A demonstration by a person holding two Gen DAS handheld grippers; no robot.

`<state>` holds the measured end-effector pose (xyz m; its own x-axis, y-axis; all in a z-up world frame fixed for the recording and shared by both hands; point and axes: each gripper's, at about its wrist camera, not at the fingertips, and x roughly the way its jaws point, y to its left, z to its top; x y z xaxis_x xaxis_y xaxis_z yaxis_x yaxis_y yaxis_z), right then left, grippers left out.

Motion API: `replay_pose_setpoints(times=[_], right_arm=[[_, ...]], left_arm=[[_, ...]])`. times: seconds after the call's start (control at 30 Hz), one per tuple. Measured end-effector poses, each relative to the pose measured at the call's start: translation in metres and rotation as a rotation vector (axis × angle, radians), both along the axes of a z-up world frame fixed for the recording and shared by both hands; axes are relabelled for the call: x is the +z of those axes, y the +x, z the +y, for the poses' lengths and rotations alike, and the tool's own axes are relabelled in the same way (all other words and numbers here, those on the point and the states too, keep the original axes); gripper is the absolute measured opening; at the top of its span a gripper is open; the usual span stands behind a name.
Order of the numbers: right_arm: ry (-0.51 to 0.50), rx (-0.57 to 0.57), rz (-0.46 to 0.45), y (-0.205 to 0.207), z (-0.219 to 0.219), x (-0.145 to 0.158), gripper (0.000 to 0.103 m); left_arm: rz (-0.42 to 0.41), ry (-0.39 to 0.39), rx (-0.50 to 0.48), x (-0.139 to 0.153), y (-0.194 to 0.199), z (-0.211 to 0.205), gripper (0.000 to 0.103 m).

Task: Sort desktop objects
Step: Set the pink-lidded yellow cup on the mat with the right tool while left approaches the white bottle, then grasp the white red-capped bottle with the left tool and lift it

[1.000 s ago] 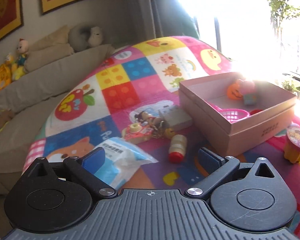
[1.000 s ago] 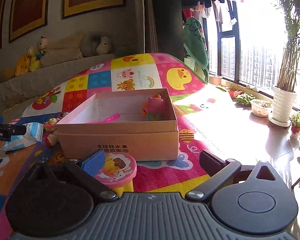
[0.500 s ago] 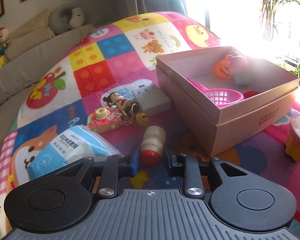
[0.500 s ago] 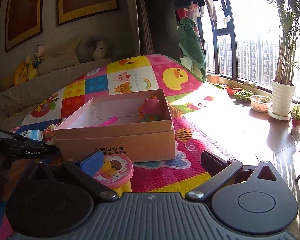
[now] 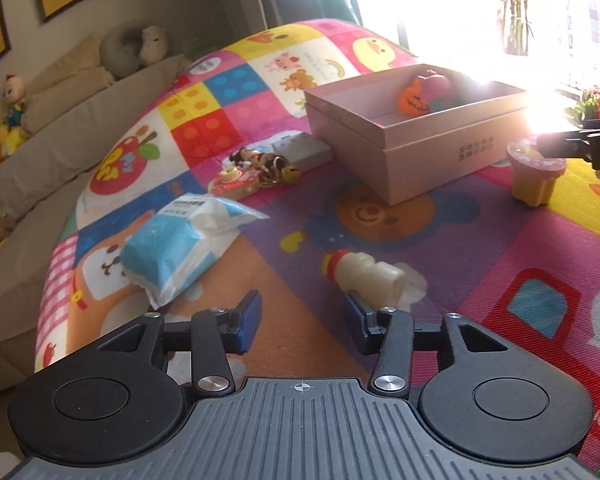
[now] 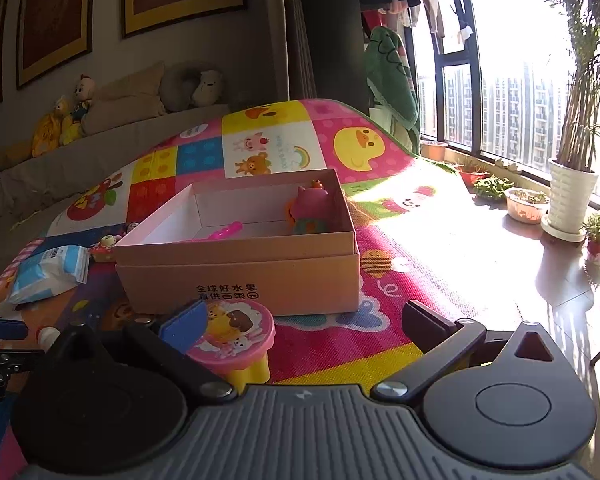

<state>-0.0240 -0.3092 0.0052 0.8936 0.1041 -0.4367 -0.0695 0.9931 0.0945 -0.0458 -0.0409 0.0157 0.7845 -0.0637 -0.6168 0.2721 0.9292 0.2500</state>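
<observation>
A small white bottle with a red cap (image 5: 364,274) lies on its side on the colourful play mat (image 5: 440,236), just ahead of my left gripper's right finger. My left gripper (image 5: 303,314) is opening, with nothing between its jaws. The pink cardboard box (image 5: 420,148) holds an orange pumpkin toy (image 5: 414,100) and a pink toy (image 6: 314,206). My right gripper (image 6: 304,326) stands open and wide. A yellow cup with a pink lid (image 6: 232,336) sits by its left finger, short of the box (image 6: 240,276).
A blue and white tissue pack (image 5: 180,240), a key-ring cluster with small figures (image 5: 256,172) and a grey block (image 5: 300,150) lie left of the box. A sofa with plush toys (image 5: 4,128) stands behind. Potted plants (image 6: 572,196) line the window sill.
My left gripper closed around the bottle's red cap, dragged it nearer and turned it sideways, then let go and opened partway. The right gripper has kept still.
</observation>
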Motion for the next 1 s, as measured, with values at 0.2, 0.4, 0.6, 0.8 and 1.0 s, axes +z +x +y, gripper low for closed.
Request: replay_pose_setpoints(times=[0.2,0.4,0.6,0.8,1.0], right_arm=[[0.027,0.162,0.089,-0.018,0.015,-0.004,0.103],[0.018,0.203,0.143,-0.021,0.027,-0.013,0.103],[0.047,0.194,0.182,-0.017,0.024,-0.017,0.103],[0.072,0.195,0.187,-0.017,0.019,-0.018,0.103],[0.108,0.189,0.186,-0.015,0.016,-0.018,0.103]], left_arm=[[0.014,-0.114,-0.066,0.010,-0.006,0.015,0.083],[0.034,-0.143,-0.146,0.004,-0.007,-0.004,0.085],[0.056,-0.161,-0.176,-0.005,0.011,-0.021,0.084],[0.105,-0.189,-0.243,-0.006,0.011,-0.032,0.083],[0.147,-0.224,-0.283,-0.012,-0.008,-0.038,0.094]])
